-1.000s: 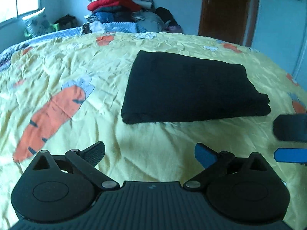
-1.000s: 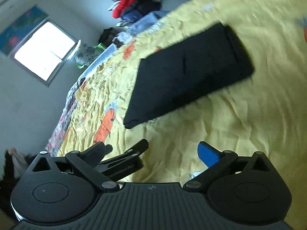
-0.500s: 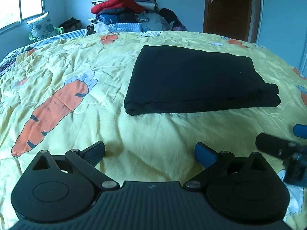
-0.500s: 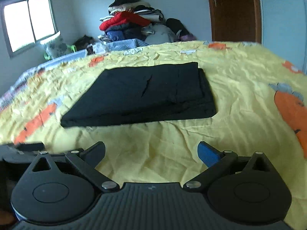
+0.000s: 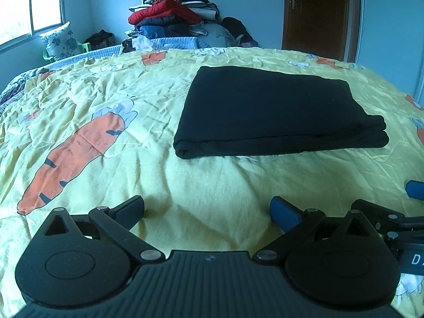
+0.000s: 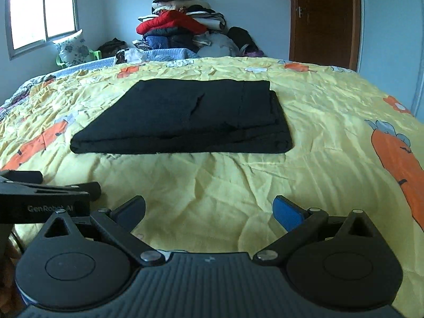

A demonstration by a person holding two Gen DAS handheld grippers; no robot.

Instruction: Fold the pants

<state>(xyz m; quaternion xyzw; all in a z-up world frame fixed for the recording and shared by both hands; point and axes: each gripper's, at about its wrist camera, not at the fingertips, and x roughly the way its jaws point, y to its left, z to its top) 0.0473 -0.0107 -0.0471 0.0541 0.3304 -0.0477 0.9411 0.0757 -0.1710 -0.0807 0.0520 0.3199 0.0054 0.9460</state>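
Observation:
The black pants (image 5: 273, 111) lie folded into a flat rectangle on the yellow carrot-print bedspread (image 5: 106, 100); they also show in the right wrist view (image 6: 185, 118). My left gripper (image 5: 208, 209) is open and empty, low over the bedspread, well short of the pants' near edge. My right gripper (image 6: 209, 209) is open and empty, also short of the pants. The right gripper's body shows at the right edge of the left wrist view (image 5: 397, 220). The left gripper's body shows at the left of the right wrist view (image 6: 45, 196).
A tall pile of clothes (image 5: 172, 18) stands beyond the far edge of the bed. A brown door (image 5: 318, 13) is at the back right, a window (image 6: 42, 13) at the back left. A floral pillow (image 6: 71, 49) sits on a green chair.
Both grippers have drawn back from the pants and levelled out. The right wrist view swung from a tilted look to a straight one. The pants have not moved.

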